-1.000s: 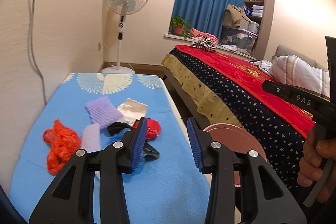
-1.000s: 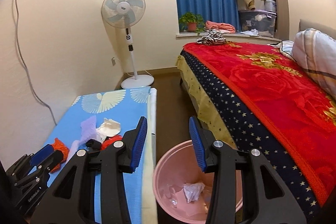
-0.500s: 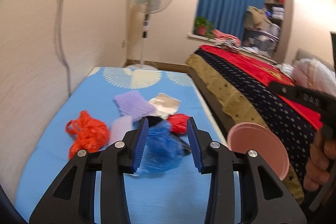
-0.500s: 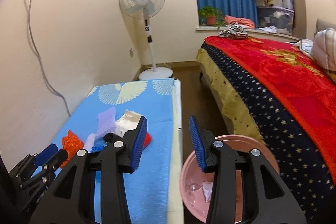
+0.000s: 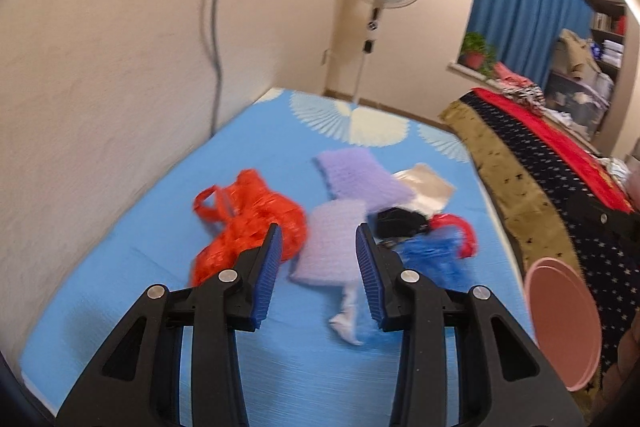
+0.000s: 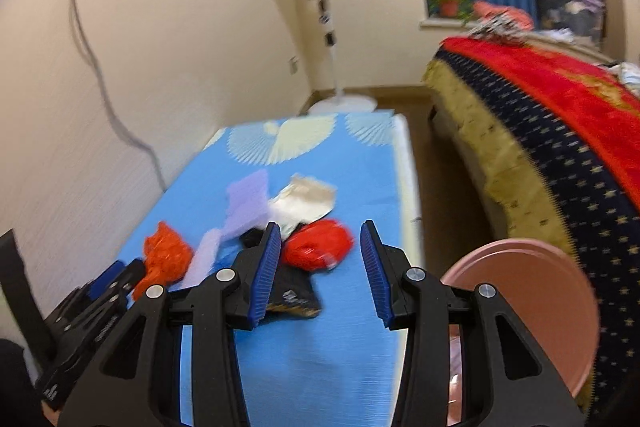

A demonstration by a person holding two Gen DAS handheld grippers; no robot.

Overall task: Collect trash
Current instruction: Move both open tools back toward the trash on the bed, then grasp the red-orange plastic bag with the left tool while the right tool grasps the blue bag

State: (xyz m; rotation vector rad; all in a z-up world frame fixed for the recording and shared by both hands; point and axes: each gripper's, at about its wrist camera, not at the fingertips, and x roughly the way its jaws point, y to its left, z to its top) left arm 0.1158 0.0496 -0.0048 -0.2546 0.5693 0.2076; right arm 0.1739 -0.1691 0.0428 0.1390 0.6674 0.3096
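A: Our left hand-held gripper (image 5: pixel 316 271) hangs spread over the lilac foam sleeve (image 5: pixel 332 247) on the blue counter (image 5: pixel 280 379).

B: Our right hand-held gripper (image 6: pixel 316 271) gapes too, empty, above the red bag (image 6: pixel 318 249); pink bin (image 6: pixel 532 291) beside the counter.

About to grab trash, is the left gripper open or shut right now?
Open. The left gripper has its blue pads spread apart, empty, with the purple foam sheet visible between them.
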